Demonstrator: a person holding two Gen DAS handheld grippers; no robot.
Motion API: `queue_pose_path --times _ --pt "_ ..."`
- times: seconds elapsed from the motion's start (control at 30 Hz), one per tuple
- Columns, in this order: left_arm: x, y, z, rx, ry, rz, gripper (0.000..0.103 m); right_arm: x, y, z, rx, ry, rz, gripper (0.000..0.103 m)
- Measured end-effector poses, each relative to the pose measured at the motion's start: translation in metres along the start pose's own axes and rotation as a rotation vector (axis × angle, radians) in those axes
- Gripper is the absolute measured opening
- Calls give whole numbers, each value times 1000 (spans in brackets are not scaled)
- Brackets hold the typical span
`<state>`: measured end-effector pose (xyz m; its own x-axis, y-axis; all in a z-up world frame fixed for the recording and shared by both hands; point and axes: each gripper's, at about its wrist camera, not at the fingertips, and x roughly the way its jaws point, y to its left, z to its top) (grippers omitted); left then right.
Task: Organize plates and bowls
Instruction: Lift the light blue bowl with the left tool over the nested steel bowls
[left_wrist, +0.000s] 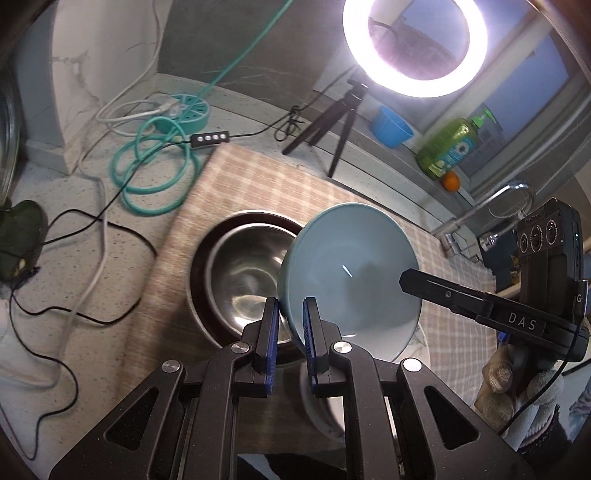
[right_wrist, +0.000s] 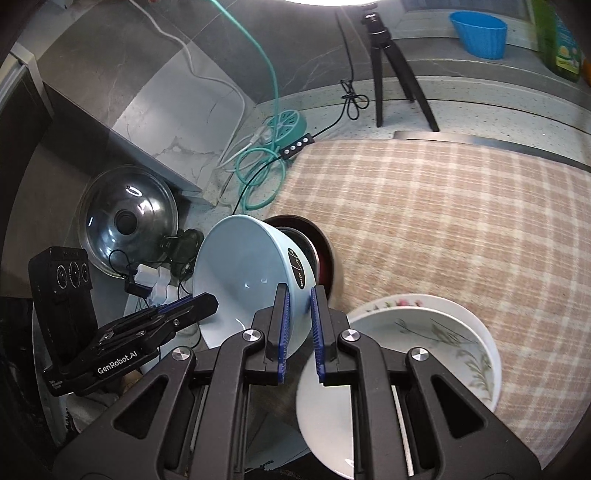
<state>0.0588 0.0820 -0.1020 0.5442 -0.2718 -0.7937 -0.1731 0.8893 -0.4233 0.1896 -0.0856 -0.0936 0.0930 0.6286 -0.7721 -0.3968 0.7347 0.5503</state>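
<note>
Layout, left wrist view. Checked cloth (left_wrist: 258, 192) lies on the counter (left_wrist: 55, 236). Steel bowl (left_wrist: 243, 273) sits in a dark dish (left_wrist: 197, 288) on the cloth. Tilted bowl (left_wrist: 351, 273) at 3 o'clock of the steel bowl, its rim between the left gripper's (left_wrist: 290, 325) fingers. Tripod (left_wrist: 332, 122) at 12 o'clock on the cloth's far edge, ring light (left_wrist: 415, 48) on top. Coiled cable (left_wrist: 155, 162) at 10 o'clock, off the cloth. Faucet (left_wrist: 491, 210) at 2 o'clock.

Right wrist view: floral plate (right_wrist: 443, 332) on the cloth at 4 o'clock of the tilted bowl, a plain dish (right_wrist: 325, 406) overlapping its near-left part. Pot lid (right_wrist: 127, 218) at 9 o'clock, off the cloth. Right gripper (right_wrist: 299, 325) straddles the bowl's wall.
</note>
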Motion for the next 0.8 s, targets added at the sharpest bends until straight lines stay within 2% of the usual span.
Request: queue_pose_path --times 0.33,0.8 --pt "12 35 9 -51 46 -3 11 41 4 11 20 53 -24 12" --pt "30 47 12 -70 88 -9 11 69 -1 14 44 92 -75 12"
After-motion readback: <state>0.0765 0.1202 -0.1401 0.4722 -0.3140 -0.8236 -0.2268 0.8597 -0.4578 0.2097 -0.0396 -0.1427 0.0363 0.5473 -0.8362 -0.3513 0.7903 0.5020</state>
